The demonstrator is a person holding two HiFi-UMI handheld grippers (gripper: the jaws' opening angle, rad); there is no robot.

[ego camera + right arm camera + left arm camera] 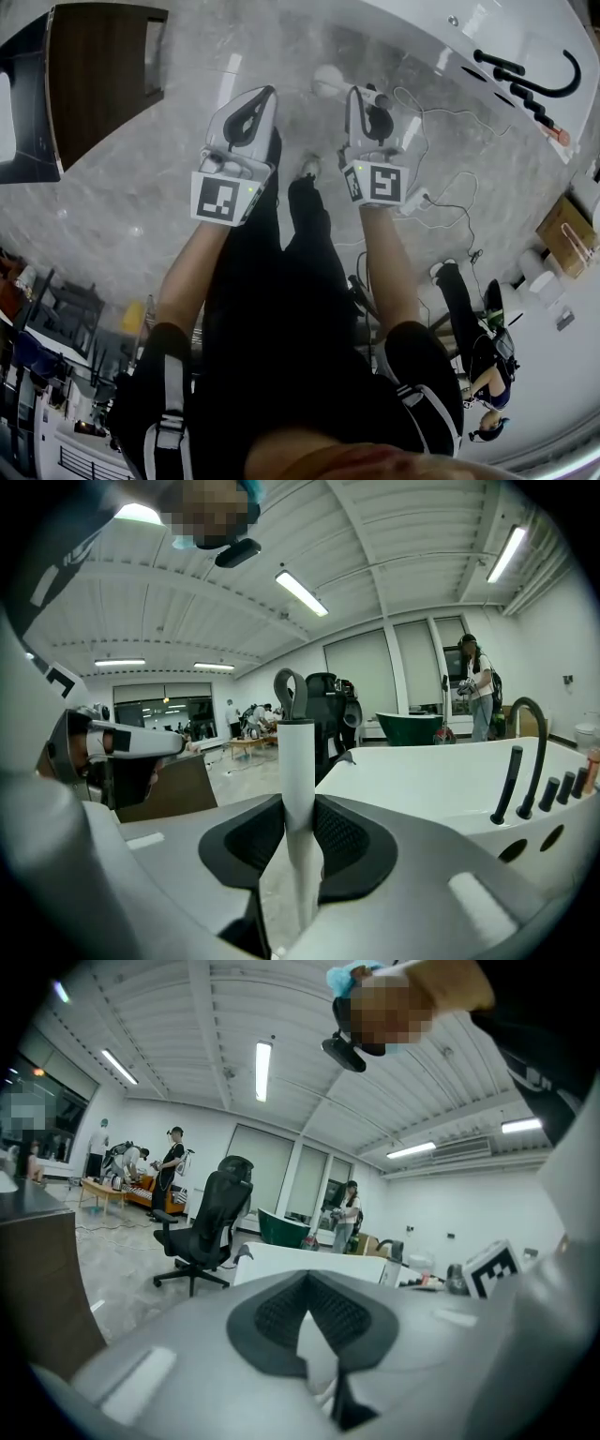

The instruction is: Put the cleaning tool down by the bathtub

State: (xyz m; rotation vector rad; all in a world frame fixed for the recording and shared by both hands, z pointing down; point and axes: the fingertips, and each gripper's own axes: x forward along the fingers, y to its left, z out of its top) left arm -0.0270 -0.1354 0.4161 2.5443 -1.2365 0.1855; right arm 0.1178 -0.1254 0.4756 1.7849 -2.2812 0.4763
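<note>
Cleaning tool (298, 747): white handle upright, clamped in right hand-held gripper (299, 808), just beside bathtub (441, 780) rim. Left hand-held gripper (309, 1283) tips pinched together, empty, further from bathtub.

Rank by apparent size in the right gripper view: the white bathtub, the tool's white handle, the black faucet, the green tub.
1. white bathtub
2. tool's white handle, enlarged by nearness to the camera
3. black faucet and green tub look alike; the tub stands far off.
</note>
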